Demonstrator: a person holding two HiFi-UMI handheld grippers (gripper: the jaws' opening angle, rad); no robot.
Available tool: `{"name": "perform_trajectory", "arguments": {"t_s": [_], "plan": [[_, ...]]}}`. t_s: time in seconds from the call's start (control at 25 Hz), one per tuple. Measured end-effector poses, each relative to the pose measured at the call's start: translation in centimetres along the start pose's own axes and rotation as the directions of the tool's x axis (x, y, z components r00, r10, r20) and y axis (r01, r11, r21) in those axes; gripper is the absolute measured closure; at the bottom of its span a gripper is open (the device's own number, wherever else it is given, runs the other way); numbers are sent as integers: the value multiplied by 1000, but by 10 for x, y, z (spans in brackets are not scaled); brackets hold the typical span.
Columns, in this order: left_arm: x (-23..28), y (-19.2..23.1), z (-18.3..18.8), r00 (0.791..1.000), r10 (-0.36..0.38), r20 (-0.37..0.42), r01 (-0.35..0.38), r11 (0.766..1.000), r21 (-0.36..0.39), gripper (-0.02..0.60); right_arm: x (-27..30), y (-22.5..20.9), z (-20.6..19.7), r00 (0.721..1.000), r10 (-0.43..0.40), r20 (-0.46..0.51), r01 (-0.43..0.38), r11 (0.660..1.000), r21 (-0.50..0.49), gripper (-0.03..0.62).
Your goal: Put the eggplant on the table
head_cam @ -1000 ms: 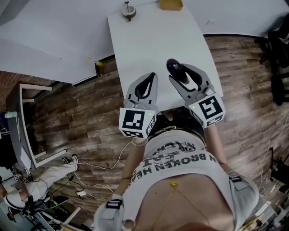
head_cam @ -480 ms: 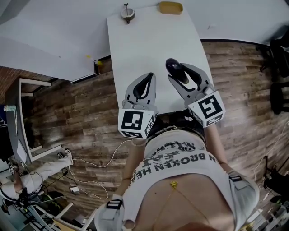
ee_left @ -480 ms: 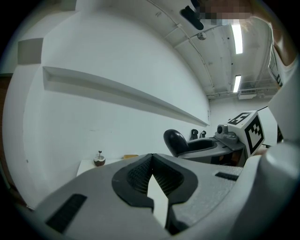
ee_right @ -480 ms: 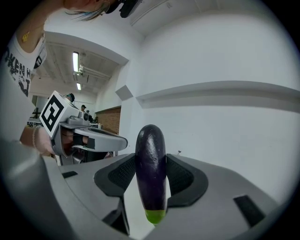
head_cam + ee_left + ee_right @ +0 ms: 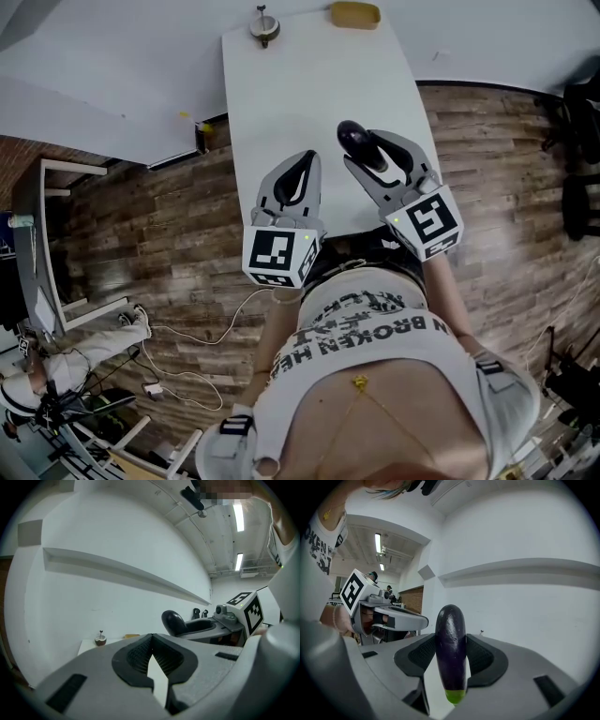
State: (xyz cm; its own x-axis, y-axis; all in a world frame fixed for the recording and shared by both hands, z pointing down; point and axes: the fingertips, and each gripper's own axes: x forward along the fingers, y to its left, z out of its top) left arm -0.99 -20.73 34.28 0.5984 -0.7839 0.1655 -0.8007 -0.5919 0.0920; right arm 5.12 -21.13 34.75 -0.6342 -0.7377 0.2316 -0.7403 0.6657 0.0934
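Right claw (image 5: 366, 155) is clamped on the eggplant (image 5: 351, 137), pads pressing both flanks about mid-body. In the right gripper view the eggplant stands on end, green stem tip at 6 o'clock, dark rounded end at 12. From the head view it hangs over the near half of the white worktop (image 5: 309, 84), roughly 1 o'clock from the middle of the picture. It looks to be in the air rather than resting, though its underside can't be seen from above.

Left claw (image 5: 298, 178) sits at 9 o'clock of the right one. Its tips are together with nothing between them, only a sliver of white worktop showing through behind the pads. It has no part in this step.

I read this as the carry ending and the set-down not yet begun: the eggplant is over the worktop but not on it. There is bare surface ahead toward 12 o'clock. The only other things are at the far end: a small round knobbed object (image 5: 266, 23) at 11 o'clock and a yellowish item (image 5: 354, 13) at 12, both well apart from the claws.

The next move calls for lowering the right claw until the eggplant touches the worktop, probably tipping it toward lying flat, since the narrow stem end is unlikely to hold it upright. Then the jaws can part. The skin is smooth and the body round, so it should be released low or it may roll.
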Motion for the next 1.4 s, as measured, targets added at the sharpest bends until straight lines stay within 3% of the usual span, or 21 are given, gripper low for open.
{"name": "perform_trajectory", "arguments": {"t_s": [0.64,1.0,1.4], "plan": [[-1,11,-6,1000,17,-16,-17,1000,-13,577,19,0,-11,998,32,-45,-33,999,-8,390],[-3,25,-10,998,47,-32,-48,998,-28,577,43,1,-35,989,61,-135,-68,996,-51,390],[-14,47,-23,993,99,-66,-102,993,-53,577,76,15,-82,958,130,-256,-149,987,-59,390]]}}
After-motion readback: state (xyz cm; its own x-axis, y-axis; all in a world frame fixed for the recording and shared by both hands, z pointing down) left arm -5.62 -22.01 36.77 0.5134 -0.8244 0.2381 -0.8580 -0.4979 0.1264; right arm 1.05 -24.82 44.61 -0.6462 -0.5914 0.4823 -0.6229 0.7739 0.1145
